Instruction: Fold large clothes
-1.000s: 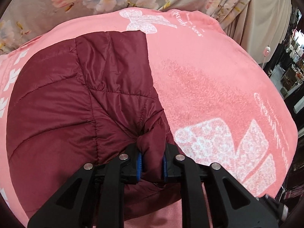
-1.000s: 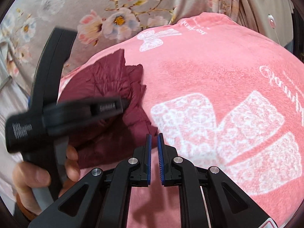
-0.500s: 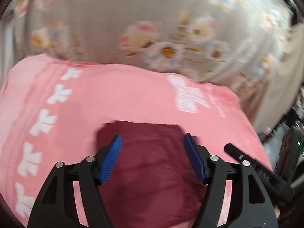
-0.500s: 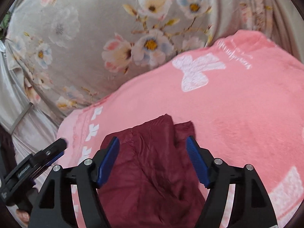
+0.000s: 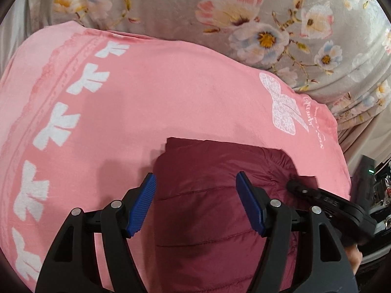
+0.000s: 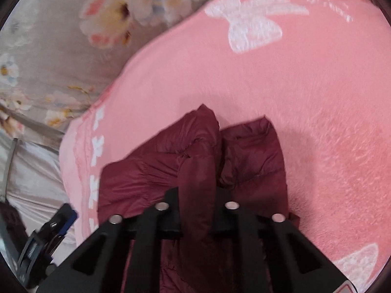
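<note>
My left gripper (image 5: pixel 195 205) hangs with its blue pads (image 5: pixel 143 205) spread wide apart, holding nothing, just above the maroon quilted jacket (image 5: pixel 207 207). The jacket lies folded on the pink blanket (image 5: pixel 146 102), toward the blanket's near edge and closer to its right side in the left wrist view. My right gripper (image 6: pixel 196 210) is clamped on a bunched fold of the jacket (image 6: pixel 198 183), the cloth rising between its jaws and hiding the pads. In that view the jacket sits near the blanket's left edge, beside the row of white bows (image 6: pixel 97 144). A floral curtain (image 5: pixel 244 19) hangs behind the blanket's far edge.
</note>
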Action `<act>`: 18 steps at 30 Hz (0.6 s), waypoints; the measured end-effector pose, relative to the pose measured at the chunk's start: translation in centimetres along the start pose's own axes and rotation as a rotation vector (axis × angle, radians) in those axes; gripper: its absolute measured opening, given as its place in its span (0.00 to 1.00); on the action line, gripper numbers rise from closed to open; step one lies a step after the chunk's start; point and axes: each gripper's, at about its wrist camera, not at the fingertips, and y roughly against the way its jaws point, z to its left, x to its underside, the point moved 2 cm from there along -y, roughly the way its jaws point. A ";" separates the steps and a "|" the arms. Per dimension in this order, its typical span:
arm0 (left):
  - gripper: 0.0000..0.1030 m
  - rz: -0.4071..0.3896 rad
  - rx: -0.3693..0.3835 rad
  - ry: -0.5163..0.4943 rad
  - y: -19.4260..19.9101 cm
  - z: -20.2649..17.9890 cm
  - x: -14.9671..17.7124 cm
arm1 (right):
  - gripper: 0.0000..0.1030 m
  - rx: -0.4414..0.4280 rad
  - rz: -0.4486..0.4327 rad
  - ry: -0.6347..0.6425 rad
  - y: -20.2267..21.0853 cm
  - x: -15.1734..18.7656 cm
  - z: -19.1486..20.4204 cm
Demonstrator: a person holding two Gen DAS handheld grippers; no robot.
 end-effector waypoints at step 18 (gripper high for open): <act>0.73 -0.035 -0.185 -0.193 -9.4 -6.9 2.5 | 0.10 0.228 -0.138 0.134 -2.0 3.1 -4.3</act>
